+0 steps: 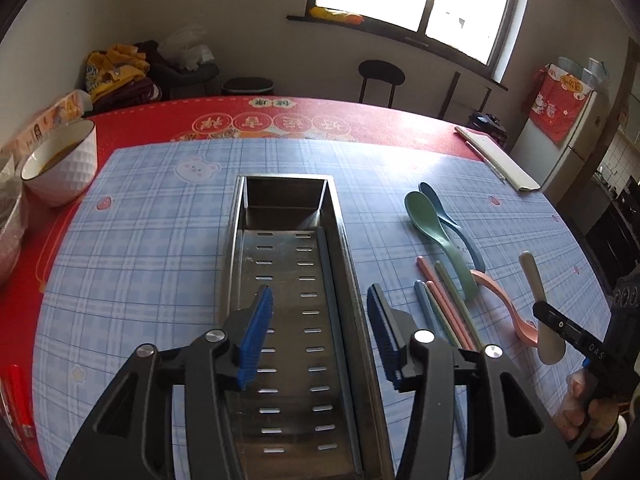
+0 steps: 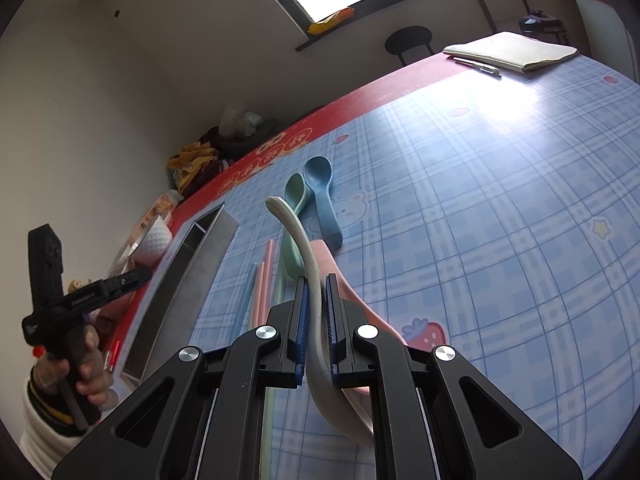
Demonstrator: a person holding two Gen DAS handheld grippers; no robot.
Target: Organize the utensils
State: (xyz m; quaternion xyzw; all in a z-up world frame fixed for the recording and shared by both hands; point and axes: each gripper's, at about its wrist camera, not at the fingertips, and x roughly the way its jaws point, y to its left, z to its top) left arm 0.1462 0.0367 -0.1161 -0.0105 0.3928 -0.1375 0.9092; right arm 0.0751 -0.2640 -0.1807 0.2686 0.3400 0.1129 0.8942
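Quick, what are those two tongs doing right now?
Left tongs: open, empty, above the steel utensil tray.
Right tongs: closed on the white spoon.

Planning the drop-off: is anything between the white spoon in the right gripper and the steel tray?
Nothing visible blocks it. The white spoon is held above the chopsticks; the steel tray lies open beyond them, under the left gripper.

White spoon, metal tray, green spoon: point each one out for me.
white spoon (image 2: 316, 304), right wrist view, handle between the pads.
metal tray (image 1: 294, 320), left wrist view, slotted floor.
green spoon (image 1: 422, 210), left wrist view, bowl.
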